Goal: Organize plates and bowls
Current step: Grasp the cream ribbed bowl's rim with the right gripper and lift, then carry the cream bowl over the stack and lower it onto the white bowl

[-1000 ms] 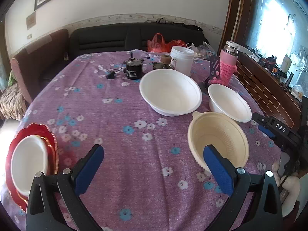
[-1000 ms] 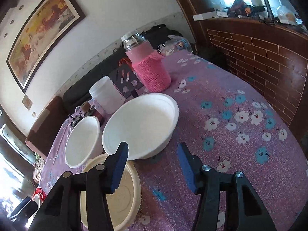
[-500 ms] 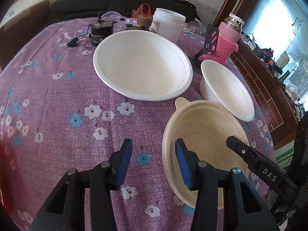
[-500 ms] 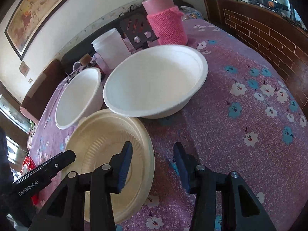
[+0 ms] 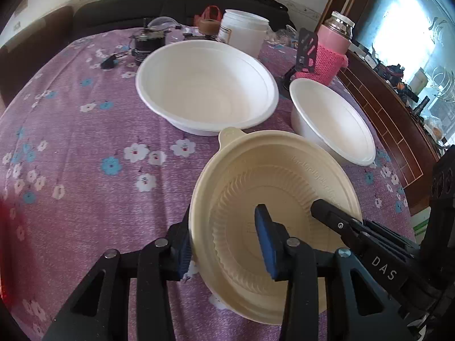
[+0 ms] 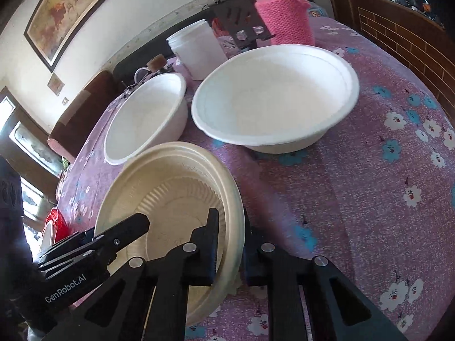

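Cream bowl (image 5: 284, 187) sits on the tabletop (image 5: 85, 170) at the near edge, closest to both cams, w/ a lil tab handle on its far rim. Both claws are on it from opposite sides. Left claw (image 5: 224, 244) straddles the near-left rim, one blue pad outside the wall, the other inside the bowl. There's a gap between the inner pad and the wall, so it's not fully clamped, prob partly open. Right claw (image 6: 230, 253) straddles the right rim, one finger inside, one outside, jaws v close around the wall, looks like it's gripping the rim.

Just beyond the cream bowl, big white bowl (image 5: 207, 88) on the left and small white bowl (image 5: 335, 122) on the right as the left cam sees them. Cream bowl's rim looks nearly touching both, can't tell if it actually does.

Further back: white plastic tub (image 5: 244, 37), pink flask w/ knitted sleeve (image 5: 330, 51), a black perforated stand (image 5: 307, 48) beside it, small black jar thing (image 5: 148, 45). Purple floral cloth covers the whole tabletop. Red plates (image 6: 57, 224) w/ smth white on top peek out far left in the right cam, well apart from the bowls. Dark sofa (image 5: 170, 8) behind, framed painting (image 6: 71, 8) on the wall.
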Motion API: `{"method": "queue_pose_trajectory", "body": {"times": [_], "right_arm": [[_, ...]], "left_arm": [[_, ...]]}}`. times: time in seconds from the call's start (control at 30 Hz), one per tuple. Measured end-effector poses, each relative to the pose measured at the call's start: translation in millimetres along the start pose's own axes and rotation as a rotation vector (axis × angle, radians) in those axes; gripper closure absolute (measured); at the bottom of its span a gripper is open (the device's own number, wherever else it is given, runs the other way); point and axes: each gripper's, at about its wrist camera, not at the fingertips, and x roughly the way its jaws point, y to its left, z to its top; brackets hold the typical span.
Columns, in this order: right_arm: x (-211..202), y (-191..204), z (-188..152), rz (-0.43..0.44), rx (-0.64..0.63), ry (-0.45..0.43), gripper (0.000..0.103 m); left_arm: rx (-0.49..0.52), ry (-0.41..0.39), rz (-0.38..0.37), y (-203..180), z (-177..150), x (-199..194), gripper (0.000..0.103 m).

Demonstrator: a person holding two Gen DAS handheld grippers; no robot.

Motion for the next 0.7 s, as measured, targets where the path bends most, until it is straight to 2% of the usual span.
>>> {"method": "queue_pose_trajectory", "body": {"times": [0.17,0.3,0.7], "right_arm": [[-2,18,-6,0.111,-0.046,-0.012,0.09],[-5,48,-20,0.185,-0.122,-0.01,0.089],[-20,200,-45,0.293,-0.319,-0.024,0.088]], "left_arm": [[-0.076,-0.015,0.004,31,-16,-27,0.077],[-0.087,-0.055,0.047,55,-34,-60,0.077],[-0.241,-0.268,0.157,157,-57,-180,0.077]]}}
